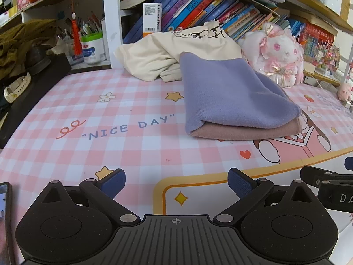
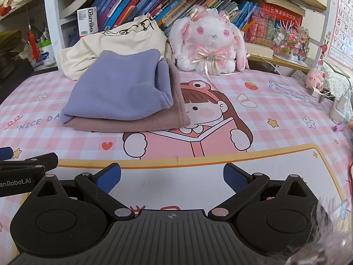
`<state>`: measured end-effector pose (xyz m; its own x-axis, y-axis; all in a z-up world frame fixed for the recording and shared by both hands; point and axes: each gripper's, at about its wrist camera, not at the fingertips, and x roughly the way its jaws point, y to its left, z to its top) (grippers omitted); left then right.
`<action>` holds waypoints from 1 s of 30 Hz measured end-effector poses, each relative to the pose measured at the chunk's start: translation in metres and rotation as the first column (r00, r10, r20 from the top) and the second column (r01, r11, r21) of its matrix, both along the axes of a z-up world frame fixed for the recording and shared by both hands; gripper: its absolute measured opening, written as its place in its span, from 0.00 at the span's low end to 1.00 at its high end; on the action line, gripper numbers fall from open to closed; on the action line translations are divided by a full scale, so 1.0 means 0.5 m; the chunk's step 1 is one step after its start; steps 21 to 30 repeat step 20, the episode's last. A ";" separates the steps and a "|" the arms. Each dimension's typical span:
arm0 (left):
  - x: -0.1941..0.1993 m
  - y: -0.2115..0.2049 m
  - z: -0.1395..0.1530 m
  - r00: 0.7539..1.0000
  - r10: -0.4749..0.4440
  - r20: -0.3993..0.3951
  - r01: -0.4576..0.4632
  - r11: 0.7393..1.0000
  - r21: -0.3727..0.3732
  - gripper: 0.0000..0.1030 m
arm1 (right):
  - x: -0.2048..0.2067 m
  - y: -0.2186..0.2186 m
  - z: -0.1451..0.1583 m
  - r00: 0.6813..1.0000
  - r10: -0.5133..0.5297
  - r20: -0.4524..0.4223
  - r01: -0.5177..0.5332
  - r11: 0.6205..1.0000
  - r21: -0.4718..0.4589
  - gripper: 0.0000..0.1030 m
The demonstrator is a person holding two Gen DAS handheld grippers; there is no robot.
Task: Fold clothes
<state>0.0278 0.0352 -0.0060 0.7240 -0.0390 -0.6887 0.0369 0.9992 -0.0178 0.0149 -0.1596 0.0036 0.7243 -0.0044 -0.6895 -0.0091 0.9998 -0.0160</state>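
Observation:
A folded purple garment point(image 1: 229, 92) lies on top of a folded mauve garment point(image 1: 249, 131) on the pink checked desk mat point(image 1: 123, 110). The stack also shows in the right wrist view: purple garment point(image 2: 119, 90), mauve garment point(image 2: 154, 119). A crumpled cream garment point(image 1: 158, 53) with a black print lies behind the stack; it also shows in the right wrist view point(image 2: 114, 42). My left gripper point(image 1: 176, 182) is open and empty, near the mat's front edge. My right gripper point(image 2: 172, 176) is open and empty, beside the left one, in front of the stack.
A white and pink plush rabbit point(image 2: 211, 42) sits behind the stack, right of the cream garment. Shelves of books point(image 1: 198, 6) stand at the back. A pen pot point(image 1: 92, 44) and watch point(image 1: 15, 88) are at left. A charger and cable point(image 2: 317, 92) lie at right.

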 end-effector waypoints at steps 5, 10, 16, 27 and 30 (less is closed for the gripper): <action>0.002 0.001 -0.001 1.000 0.000 0.000 0.000 1.000 -0.006 0.98 | 0.002 0.001 0.000 1.000 0.001 -0.001 -0.001 1.000 -0.002 0.97; 0.005 0.000 -0.003 1.000 -0.007 -0.012 0.006 1.000 -0.005 1.00 | 0.002 0.002 -0.001 1.000 0.000 -0.003 0.000 1.000 -0.003 0.97; 0.004 -0.003 -0.008 0.999 -0.020 -0.035 0.020 1.000 -0.003 1.00 | 0.001 0.002 -0.003 1.000 0.000 -0.006 0.000 1.000 0.000 0.97; 0.002 -0.010 -0.007 0.999 -0.042 -0.033 0.042 0.999 -0.002 1.00 | 0.001 0.001 -0.004 1.000 0.000 -0.006 0.000 1.000 0.001 0.97; 0.002 -0.010 -0.007 0.999 -0.042 -0.033 0.042 0.999 -0.002 1.00 | 0.001 0.001 -0.004 1.000 0.000 -0.006 0.000 1.000 0.001 0.97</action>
